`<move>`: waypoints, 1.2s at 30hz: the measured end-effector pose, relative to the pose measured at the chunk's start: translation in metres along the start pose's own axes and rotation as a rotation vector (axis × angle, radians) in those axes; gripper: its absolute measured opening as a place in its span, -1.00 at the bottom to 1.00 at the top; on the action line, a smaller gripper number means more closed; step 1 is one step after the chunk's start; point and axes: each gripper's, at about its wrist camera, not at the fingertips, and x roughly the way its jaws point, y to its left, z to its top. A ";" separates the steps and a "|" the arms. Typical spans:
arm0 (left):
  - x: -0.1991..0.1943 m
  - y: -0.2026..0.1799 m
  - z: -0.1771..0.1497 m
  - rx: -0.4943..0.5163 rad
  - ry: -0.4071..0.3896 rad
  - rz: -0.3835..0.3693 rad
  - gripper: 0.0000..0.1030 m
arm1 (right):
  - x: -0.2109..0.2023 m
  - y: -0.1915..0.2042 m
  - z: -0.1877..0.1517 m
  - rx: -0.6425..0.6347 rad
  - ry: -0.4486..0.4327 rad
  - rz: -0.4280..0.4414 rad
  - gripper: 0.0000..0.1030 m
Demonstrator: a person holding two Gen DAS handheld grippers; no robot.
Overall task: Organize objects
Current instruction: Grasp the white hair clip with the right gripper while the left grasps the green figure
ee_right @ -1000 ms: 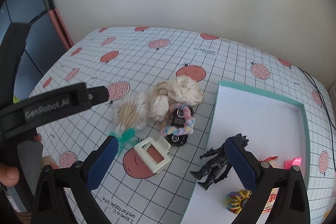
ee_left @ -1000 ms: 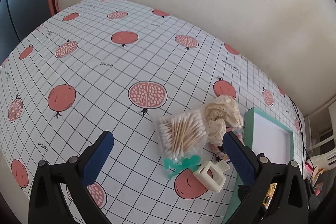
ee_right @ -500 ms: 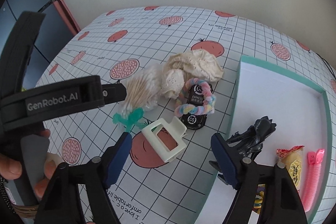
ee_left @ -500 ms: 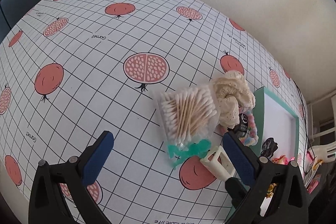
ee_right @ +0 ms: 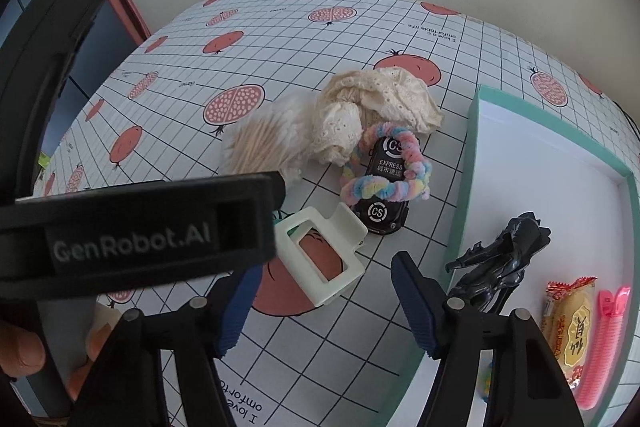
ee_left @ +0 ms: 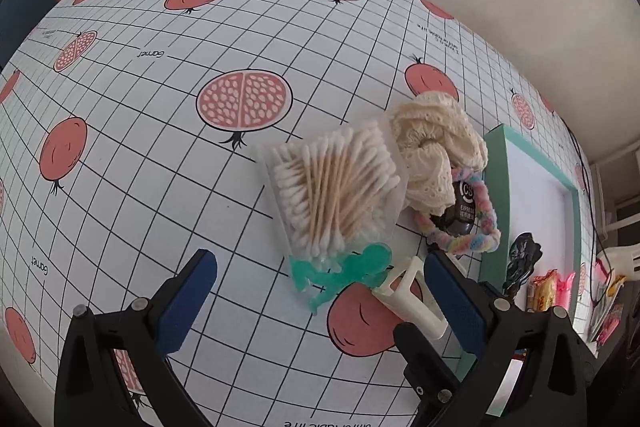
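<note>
A clear bag of cotton swabs (ee_left: 336, 183) with a green tie lies on the pomegranate tablecloth, just ahead of my open, empty left gripper (ee_left: 320, 291). Beside it are a cream lace cloth (ee_left: 436, 147), a pastel scrunchie (ee_right: 384, 163) on a black toy car (ee_right: 382, 187), and a white hair claw (ee_right: 320, 259). My right gripper (ee_right: 324, 307) is open and empty, hovering just in front of the hair claw. The teal-rimmed box (ee_right: 460, 203) at the right holds a black figurine (ee_right: 496, 263), a snack packet (ee_right: 570, 331) and a pink comb (ee_right: 604, 343).
The left gripper's body (ee_right: 132, 227) crosses the right wrist view at the left, hiding part of the swabs. A wall runs behind the table. The table's near edge lies just under both grippers. Clutter sits beyond the box at the far right (ee_left: 608, 291).
Both grippers have moved closer to the pile. The right gripper has shifted left from the box toward the hair claw, with its jaws narrowed somewhat. The left gripper has neared the swab bag.
</note>
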 end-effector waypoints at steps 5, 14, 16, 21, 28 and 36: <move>0.006 0.000 -0.001 0.005 0.009 0.014 0.98 | 0.004 0.002 -0.001 -0.004 0.005 0.003 0.36; 0.015 0.001 -0.001 0.006 0.027 0.030 0.63 | 0.010 0.005 0.000 -0.016 0.006 -0.008 0.35; 0.017 0.000 0.000 0.010 0.033 0.031 0.60 | 0.011 0.006 0.000 -0.019 0.007 -0.005 0.35; 0.016 0.000 0.000 0.022 0.036 0.020 0.49 | 0.011 0.010 0.000 -0.033 0.016 0.029 0.29; 0.014 0.010 0.003 -0.001 0.050 0.036 0.48 | 0.012 0.010 0.000 -0.023 0.016 0.035 0.17; 0.013 0.018 0.004 -0.015 0.054 0.040 0.44 | 0.017 0.012 0.002 -0.018 0.005 0.004 0.17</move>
